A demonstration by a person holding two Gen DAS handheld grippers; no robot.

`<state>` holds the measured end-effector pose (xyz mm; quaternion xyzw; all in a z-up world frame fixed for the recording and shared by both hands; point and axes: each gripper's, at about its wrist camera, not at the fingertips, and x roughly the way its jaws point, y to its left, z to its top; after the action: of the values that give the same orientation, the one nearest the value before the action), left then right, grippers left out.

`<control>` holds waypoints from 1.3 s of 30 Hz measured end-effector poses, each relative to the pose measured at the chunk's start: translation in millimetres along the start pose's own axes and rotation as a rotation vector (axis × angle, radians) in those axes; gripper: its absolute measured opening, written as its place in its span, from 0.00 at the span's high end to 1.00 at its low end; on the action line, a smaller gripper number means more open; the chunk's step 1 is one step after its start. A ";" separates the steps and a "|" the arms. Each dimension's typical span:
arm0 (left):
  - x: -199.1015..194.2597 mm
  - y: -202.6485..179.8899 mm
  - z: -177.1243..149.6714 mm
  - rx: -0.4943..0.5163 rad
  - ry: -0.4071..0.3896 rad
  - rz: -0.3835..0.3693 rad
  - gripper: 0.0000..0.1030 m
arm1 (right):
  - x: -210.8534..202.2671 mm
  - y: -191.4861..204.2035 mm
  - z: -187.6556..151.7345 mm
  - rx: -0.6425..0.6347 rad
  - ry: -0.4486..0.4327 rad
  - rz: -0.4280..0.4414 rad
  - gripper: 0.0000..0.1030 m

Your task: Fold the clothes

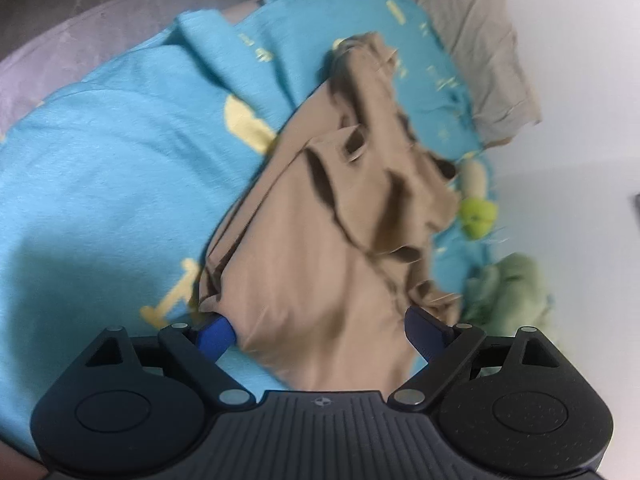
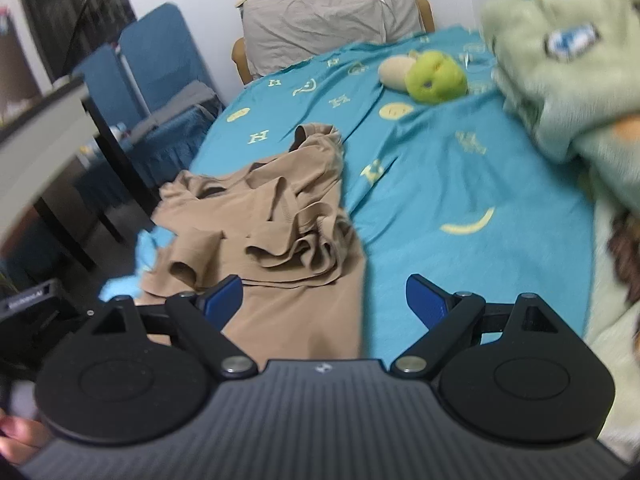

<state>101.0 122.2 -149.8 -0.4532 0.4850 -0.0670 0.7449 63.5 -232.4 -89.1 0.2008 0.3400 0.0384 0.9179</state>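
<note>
We have barely begun: the tan shirt (image 2: 264,216) lies crumpled on the blue bedsheet (image 2: 460,184), unfolded, between our wide-open left gripper (image 1: 320,332), while our right gripper (image 2: 324,300) gapes empty.

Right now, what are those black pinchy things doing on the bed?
A person is using two hand-held grippers to fold a tan garment lying crumpled on the blue sheet. The left gripper stands wide open with the garment's near edge between its fingers, not pinched. The right gripper is open too, at the garment's near corner. Nothing is folded yet.
</note>
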 end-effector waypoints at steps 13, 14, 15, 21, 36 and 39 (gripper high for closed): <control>25.3 8.8 -21.2 -0.106 0.045 0.068 0.40 | 22.3 -29.6 -49.5 0.712 0.297 0.410 0.12; 25.1 11.1 -21.9 -0.127 0.028 0.070 0.46 | 26.7 -26.4 -55.1 0.740 0.325 0.417 0.12; 24.9 13.7 -22.6 -0.148 0.013 0.071 0.51 | 31.3 -23.3 -60.3 0.765 0.353 0.421 0.12; 25.1 23.2 -29.1 -0.218 -0.048 0.056 0.72 | 43.2 -23.4 -77.6 0.808 0.374 0.277 0.13; -40.8 -19.6 -27.2 -0.028 -0.226 -0.076 0.90 | 9.6 -9.4 -38.8 0.659 0.135 0.135 0.91; -68.2 -31.5 -38.9 -0.013 -0.242 -0.099 0.91 | -13.4 -3.4 -26.1 0.617 0.082 0.159 0.92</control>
<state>45.7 117.0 -86.0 -0.4861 0.3691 -0.0453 0.7908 36.2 -229.4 -100.2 0.4940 0.3555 0.0130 0.7934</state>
